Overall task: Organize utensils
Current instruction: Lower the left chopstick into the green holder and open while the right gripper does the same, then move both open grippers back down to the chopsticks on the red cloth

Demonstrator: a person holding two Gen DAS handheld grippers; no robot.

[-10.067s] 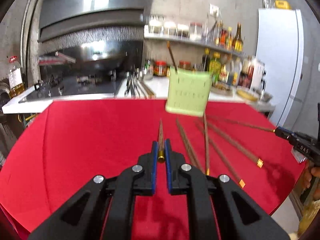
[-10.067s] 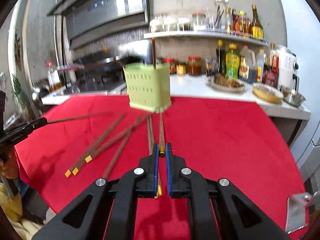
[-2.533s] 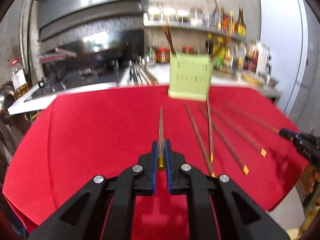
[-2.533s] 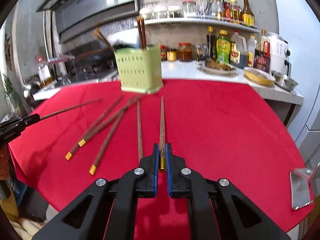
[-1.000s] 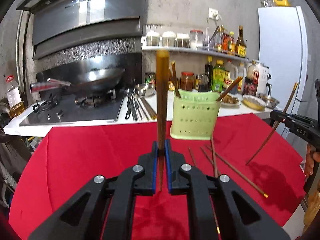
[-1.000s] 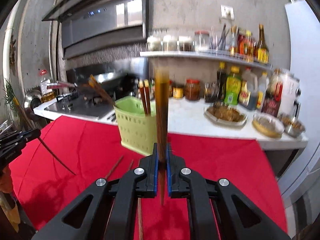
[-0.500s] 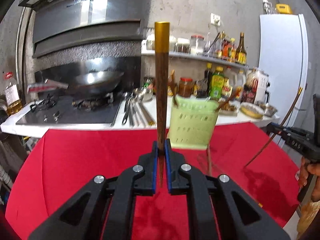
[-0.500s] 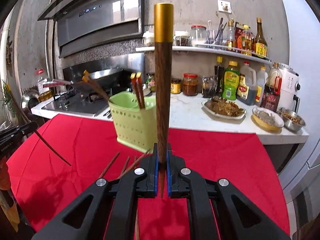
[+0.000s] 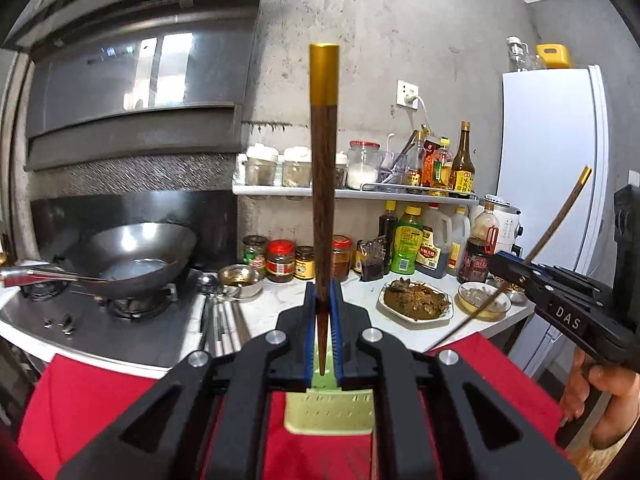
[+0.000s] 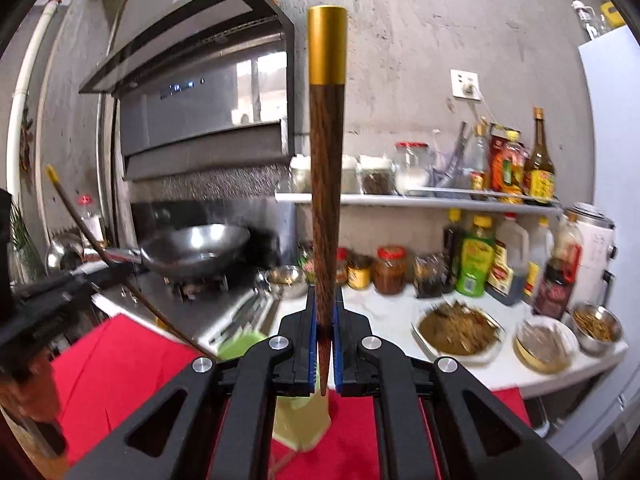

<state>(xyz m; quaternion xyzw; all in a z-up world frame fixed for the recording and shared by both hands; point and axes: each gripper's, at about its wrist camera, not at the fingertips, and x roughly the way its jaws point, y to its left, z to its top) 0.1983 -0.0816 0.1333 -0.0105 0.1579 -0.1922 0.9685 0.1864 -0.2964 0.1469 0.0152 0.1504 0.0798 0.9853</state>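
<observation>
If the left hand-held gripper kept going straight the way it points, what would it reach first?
Probably the green utensil holder, directly ahead just below the left hand-held gripper holding its chopstick; depth is hard to judge.

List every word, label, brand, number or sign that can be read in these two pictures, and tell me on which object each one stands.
"DAS": white letters on the side of the black right gripper, seen in the left wrist view.
Labels on the sauce bottles and jars along the white counter and the wall shelf: too small and blurred to read.
Lit display on the grey steel range hood: too blurred to read.
Nothing else carries readable text.
</observation>
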